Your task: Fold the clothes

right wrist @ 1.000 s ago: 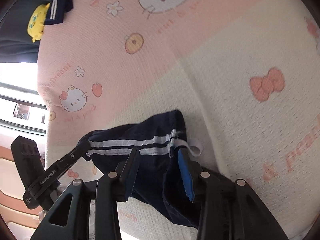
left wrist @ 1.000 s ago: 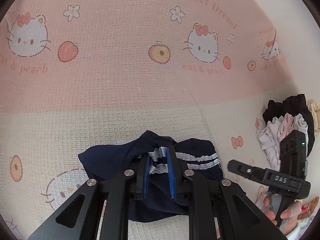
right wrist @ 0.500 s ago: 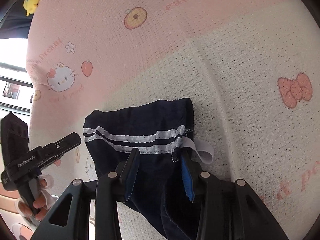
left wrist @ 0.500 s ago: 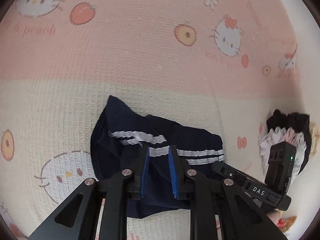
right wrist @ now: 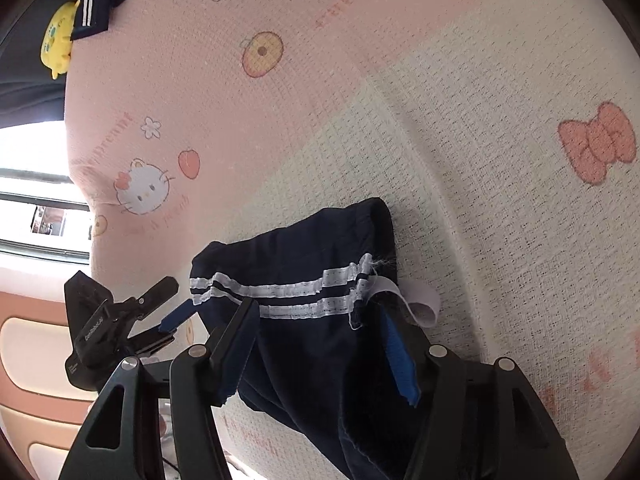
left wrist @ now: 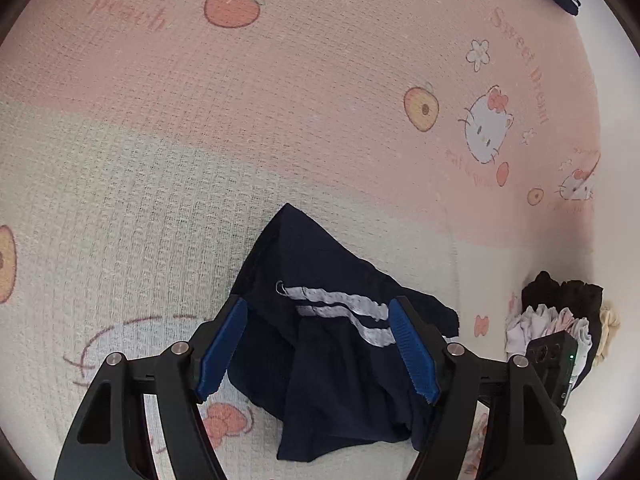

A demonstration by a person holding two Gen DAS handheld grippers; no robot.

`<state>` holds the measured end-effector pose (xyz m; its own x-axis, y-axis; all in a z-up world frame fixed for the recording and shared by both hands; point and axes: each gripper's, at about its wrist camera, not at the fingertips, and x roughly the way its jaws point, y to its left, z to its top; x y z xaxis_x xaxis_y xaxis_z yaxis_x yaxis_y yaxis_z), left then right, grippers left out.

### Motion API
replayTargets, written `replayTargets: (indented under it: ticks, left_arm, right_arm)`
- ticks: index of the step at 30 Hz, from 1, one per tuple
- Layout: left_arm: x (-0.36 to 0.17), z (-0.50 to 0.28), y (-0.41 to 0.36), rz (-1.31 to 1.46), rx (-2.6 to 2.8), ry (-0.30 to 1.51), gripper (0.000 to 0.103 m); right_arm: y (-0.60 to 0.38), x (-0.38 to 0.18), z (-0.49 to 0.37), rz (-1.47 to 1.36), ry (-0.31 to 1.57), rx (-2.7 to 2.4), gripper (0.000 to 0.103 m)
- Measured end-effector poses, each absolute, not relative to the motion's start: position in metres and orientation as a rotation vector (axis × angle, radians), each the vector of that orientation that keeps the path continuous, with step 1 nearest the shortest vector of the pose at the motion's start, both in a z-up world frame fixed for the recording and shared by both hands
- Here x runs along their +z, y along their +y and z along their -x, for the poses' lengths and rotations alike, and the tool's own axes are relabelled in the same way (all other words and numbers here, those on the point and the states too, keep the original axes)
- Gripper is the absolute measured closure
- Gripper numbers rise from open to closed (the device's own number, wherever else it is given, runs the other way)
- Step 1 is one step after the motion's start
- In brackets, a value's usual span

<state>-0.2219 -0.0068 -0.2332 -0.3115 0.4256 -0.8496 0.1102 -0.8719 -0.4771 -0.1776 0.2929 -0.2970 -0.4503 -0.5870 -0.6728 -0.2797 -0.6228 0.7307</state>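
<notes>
Both grippers are opening over the navy shorts (left wrist: 320, 344), which lie bunched on the blanket (left wrist: 280, 120). Left gripper (left wrist: 316, 344): pads spread wide, cloth between them, not pinched. Right gripper (right wrist: 320, 356): jaws parting, shorts' near end draped between the pads.

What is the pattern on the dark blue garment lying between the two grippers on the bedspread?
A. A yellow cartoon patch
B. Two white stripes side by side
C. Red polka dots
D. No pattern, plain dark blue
B: the navy garment lying on the bedspread shows two parallel white stripes running across it, seen in both wrist views.
</notes>
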Motion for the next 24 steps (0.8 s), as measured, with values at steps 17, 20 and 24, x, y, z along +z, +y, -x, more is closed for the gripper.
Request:
replayTargets:
  ticks: [17, 20, 24]
  left_arm:
    - [-0.238, 0.205, 0.024, 1.505, 2.394, -0.131, 0.031]
    - [-0.235, 0.2, 0.022, 1.45, 2.434, -0.072, 0.031]
    - [-0.239, 0.199, 0.031, 1.425, 2.447, 0.017, 0.031]
  right_arm:
    - [0.244, -0.293, 0.177, -1.538, -0.664, -2.466, 0.044]
    - [0.245, -0.294, 0.175, -1.542, -0.65, -2.481, 0.047]
    - [0.243, -0.294, 0.176, -1.547, -0.643, -2.493, 0.049]
